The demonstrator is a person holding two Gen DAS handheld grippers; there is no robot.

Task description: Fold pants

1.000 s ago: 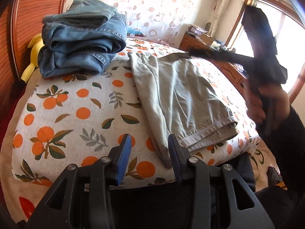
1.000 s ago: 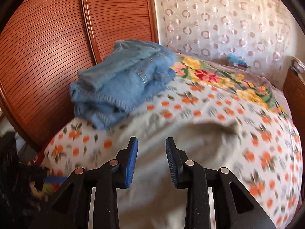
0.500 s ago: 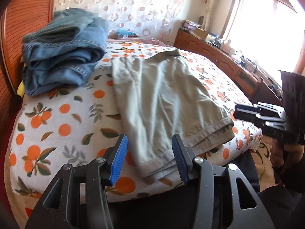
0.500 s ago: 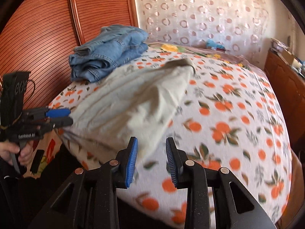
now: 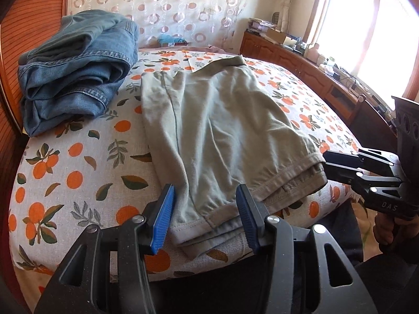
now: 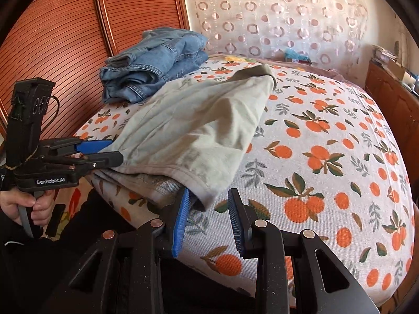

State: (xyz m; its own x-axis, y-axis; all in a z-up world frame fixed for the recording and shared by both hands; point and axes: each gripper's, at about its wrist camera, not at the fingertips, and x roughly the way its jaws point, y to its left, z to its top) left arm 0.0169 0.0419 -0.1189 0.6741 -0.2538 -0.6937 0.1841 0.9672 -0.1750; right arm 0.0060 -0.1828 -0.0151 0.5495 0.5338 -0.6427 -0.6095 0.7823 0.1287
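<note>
Khaki pants [image 5: 222, 128] lie folded lengthwise on the orange-print bed, hems at the near edge. They also show in the right wrist view [image 6: 199, 130]. My left gripper [image 5: 205, 216] is open, its blue pads on either side of the left hem corner, fabric between the jaws. It shows from the side in the right wrist view [image 6: 115, 149]. My right gripper [image 6: 208, 216] is open at the right hem corner, the cloth's tip just inside the left pad. In the left wrist view it [image 5: 326, 161] touches the right hem.
A pile of folded blue jeans [image 5: 76, 68] sits at the far left of the bed [image 5: 73, 172], by the wooden headboard [image 6: 52, 41]. A wooden cabinet [image 5: 301, 68] with clutter runs along the right under the window.
Both grippers moved down and in toward the pants' hem at the near bed edge. The left one now straddles the left hem corner, the right one reaches the right corner.
</note>
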